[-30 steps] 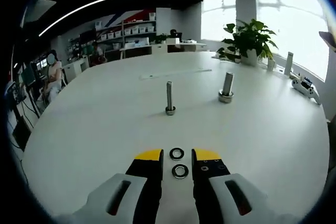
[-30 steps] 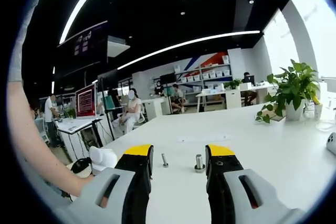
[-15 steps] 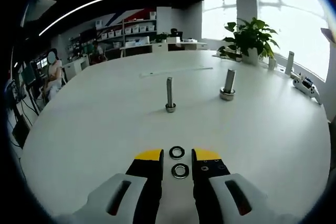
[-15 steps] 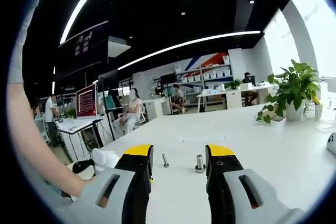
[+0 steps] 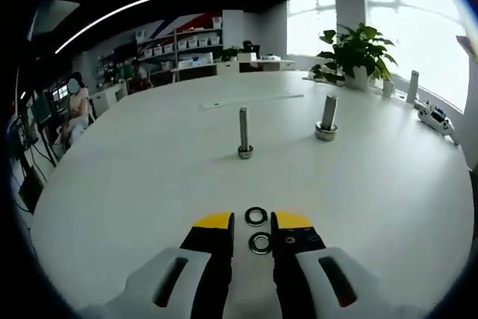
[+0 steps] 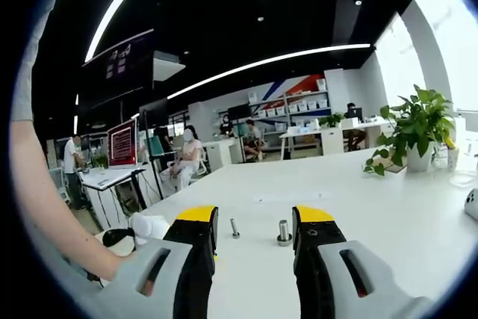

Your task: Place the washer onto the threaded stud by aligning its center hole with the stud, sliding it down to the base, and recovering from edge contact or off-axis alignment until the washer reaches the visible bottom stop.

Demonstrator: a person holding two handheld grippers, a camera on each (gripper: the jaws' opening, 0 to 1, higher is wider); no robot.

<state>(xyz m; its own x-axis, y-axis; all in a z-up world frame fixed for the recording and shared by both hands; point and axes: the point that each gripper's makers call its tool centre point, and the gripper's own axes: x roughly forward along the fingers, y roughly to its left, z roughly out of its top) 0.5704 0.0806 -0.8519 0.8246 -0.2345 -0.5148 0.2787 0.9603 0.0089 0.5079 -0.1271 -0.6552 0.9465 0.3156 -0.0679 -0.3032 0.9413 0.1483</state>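
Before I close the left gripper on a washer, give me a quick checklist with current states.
1. Left gripper open: ok.
2. Near washer lies between the jaws: ok.
3. Far washer clear of the jaws: not ok, it sits right at the tips.
4. Thin stud upright and bare: ok.
5. Thick stud upright: ok.
6. Right gripper open and empty: ok.

On your table [image 5: 134, 184]: two washers, the near one [image 5: 260, 243] and the far one [image 5: 256, 216]; two upright studs, one thin [image 5: 244, 133] and one thick [image 5: 326, 118]; one potted plant [image 5: 357, 54]; one white controller [image 5: 438, 118].
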